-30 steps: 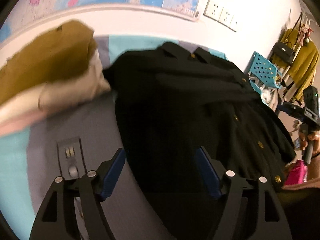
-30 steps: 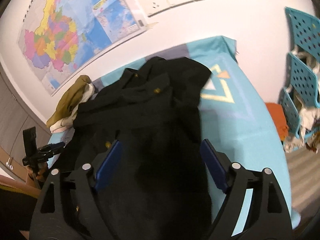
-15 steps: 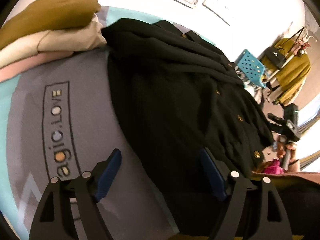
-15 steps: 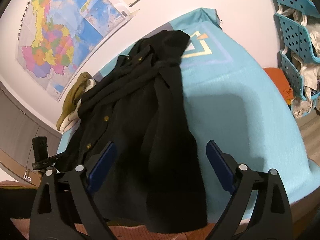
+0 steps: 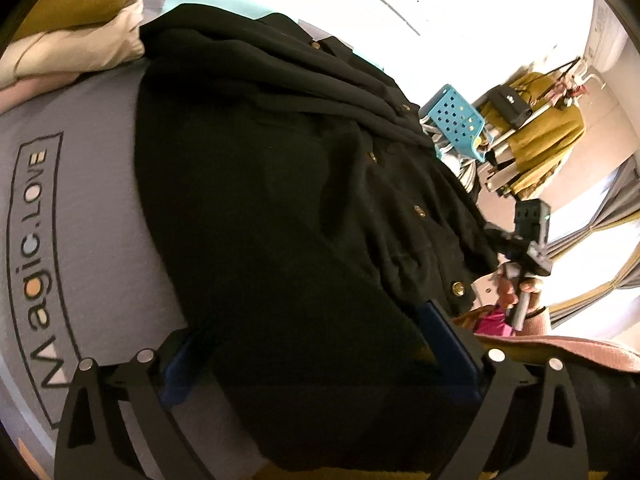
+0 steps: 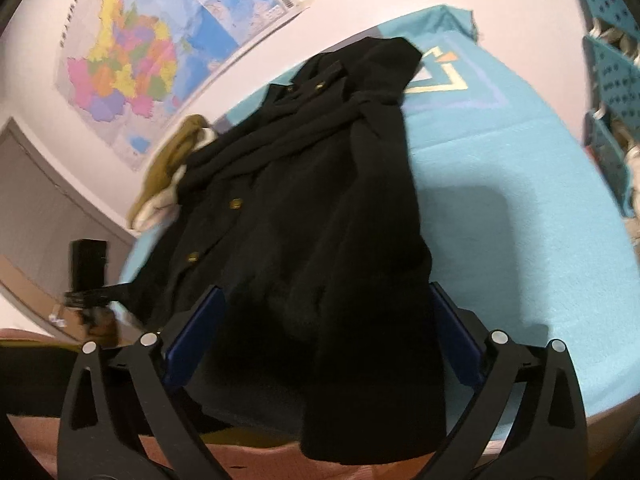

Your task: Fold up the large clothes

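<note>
Compared with one second before: black coat [image 5: 280, 208] filled more of both views, both grippers lower and nearer to its hem, hem now hanging over the near table edge at the bottom of the frame. In the left wrist view, moved out toward the upper left corner: the pile of folded clothes [image 5: 76, 28].

Left gripper [image 5: 316, 356]: spread wide apart, blue pads on either side of the coat's lower part, closed on nothing; whether the pads touched the cloth, cannot tell. Right gripper [image 6: 320, 344]: also wide apart, straddling the hanging hem in the lower centre, nothing pinched.

Coat lying lengthwise on the blue and grey table cover [image 6: 520, 208], collar toward the wall at the top, gold buttons visible along the front.

Further out: wall map [image 6: 160, 52] in the upper left of the right wrist view; turquoise perforated bins [image 6: 612, 64] at the right edge, holding light cloth items, contents not clear.
</note>
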A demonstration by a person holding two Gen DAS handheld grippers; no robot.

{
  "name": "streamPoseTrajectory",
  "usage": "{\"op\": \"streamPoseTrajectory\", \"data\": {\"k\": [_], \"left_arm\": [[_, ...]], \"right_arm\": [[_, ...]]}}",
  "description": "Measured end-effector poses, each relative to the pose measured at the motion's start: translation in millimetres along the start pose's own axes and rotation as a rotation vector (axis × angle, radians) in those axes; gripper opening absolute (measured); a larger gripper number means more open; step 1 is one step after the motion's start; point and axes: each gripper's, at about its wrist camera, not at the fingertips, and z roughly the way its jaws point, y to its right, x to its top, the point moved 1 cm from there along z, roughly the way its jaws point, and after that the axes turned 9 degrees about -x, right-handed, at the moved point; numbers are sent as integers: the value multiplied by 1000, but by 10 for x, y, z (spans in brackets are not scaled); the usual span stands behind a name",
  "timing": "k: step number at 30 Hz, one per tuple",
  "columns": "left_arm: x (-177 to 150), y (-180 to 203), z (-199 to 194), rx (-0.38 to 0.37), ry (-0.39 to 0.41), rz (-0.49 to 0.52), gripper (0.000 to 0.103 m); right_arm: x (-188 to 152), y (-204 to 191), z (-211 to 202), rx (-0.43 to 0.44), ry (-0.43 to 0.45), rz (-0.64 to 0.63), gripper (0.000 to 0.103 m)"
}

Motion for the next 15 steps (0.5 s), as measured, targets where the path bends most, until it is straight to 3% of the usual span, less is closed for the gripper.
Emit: {"op": "streamPoseTrajectory", "data": {"k": [1, 3, 4, 5, 7, 9, 11, 13, 14, 15], "left_arm": [[19, 20, 14, 6, 0, 0, 95], [42, 21, 33, 27, 6, -5, 82], [39, 7, 40, 47, 2, -6, 60], [51, 7, 54, 58, -7, -7, 50], [64, -12, 70, 63, -18, -19, 49], [73, -37, 66, 49, -15, -34, 52], [60, -34, 55, 17, -10, -34, 66], [68, 0, 80, 1, 1, -37, 72], [72, 18, 94, 10, 5, -34, 72], [86, 36, 112, 28, 12, -37, 70]], "right_arm": [[-10, -1, 3, 15, -5, 0, 97], [-32, -36, 4, 44, -16, -16, 93], [-34, -44, 3, 62, -18, -15, 90], [-32, -35, -1, 88, -18, -2, 90], [-30, -3, 18, 79, -26, 17, 86], [-36, -33, 17, 58, -25, 0, 90], [-59, -100, 32, 42, -20, -30, 92], [-65, -134, 44, 36, -12, -33, 90], [-67, -130, 50, 48, -11, -19, 83], [-69, -117, 62, 79, -19, 2, 53]]}}
